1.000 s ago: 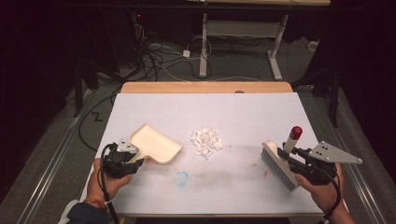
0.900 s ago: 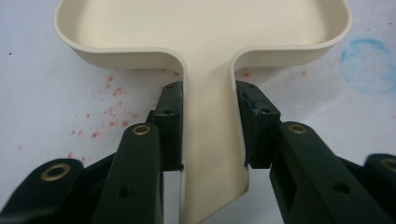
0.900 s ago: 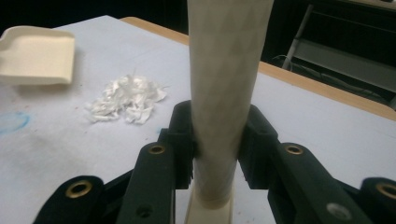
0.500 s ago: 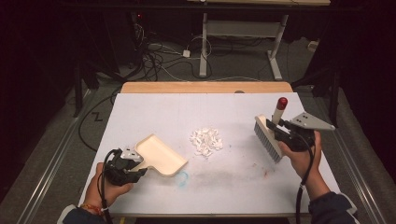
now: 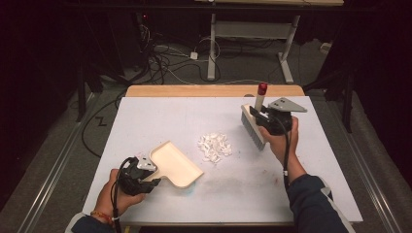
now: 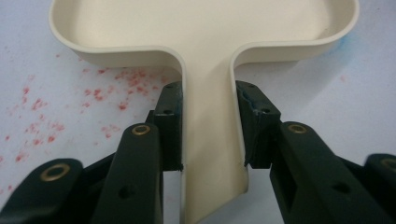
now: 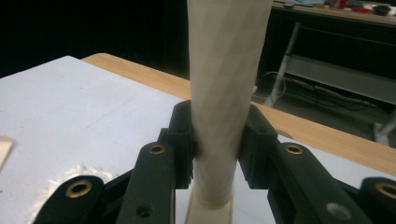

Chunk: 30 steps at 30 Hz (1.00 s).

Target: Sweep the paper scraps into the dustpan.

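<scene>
A: As the high view shows the whole table (image 5: 145,121), where do the two tools sit?

B: The left gripper (image 5: 145,175) lies low near the front left edge and holds the cream dustpan (image 5: 176,165) by its handle. The pan rests on the table, its open mouth turned toward the pile of white scraps (image 5: 214,146) just beside it. The right gripper (image 5: 265,119) is raised over the right half of the table and holds the brush (image 5: 253,127), whose red-tipped handle points away from the person and whose bristles face the scraps. Brush and scraps are apart.

A: What does the left gripper view confirm?

B: The jaws are clamped on the dustpan handle (image 6: 208,140), one pad on each side edge, just behind the pan's rear wall. Red speckles (image 6: 42,102) mark the table surface left of the handle.

A: And the right gripper view?

B: The jaws are clamped on the pale brush handle (image 7: 224,93), which rises straight up between them. The wooden table edge (image 7: 140,74) runs behind, and the tips of white bristles (image 7: 74,172) show at lower left.
</scene>
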{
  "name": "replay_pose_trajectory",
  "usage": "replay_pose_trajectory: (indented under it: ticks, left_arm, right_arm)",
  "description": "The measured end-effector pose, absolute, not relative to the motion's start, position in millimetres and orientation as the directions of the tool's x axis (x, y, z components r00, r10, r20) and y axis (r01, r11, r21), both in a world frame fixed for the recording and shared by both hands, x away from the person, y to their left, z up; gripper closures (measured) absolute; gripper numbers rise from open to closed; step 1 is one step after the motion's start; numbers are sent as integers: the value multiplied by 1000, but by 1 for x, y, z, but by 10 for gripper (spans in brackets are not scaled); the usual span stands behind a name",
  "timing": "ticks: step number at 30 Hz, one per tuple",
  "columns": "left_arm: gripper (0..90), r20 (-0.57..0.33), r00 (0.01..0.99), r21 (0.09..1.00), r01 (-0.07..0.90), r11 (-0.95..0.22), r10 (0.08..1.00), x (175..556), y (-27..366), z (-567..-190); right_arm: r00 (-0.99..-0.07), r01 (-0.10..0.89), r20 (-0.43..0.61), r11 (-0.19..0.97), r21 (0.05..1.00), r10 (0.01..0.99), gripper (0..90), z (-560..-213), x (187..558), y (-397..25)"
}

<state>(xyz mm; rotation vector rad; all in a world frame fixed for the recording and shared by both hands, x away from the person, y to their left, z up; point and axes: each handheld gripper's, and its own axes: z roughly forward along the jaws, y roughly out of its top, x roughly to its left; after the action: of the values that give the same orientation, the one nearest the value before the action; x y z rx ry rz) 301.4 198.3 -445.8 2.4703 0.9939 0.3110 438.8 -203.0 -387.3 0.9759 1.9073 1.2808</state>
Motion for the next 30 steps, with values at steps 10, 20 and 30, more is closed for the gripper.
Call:
replay_pose_trajectory:
  ticks: [10,20,30]
  left_arm:
    - [628,32,748,481,569,-667,662,306,184,-451]
    - [627,34,758,475,562,-678,652,308,176,-453]
    - [627,19,760,467,568,-678,649,317,172,-455]
  right_arm:
    - [-566,214,-143,313,925,812,704,-404,447,-154]
    - [-650,183,-112,299,937,751,699,-415,433,-126]
    - [-732,146,-104,305,941,673,694,-420,418,-113]
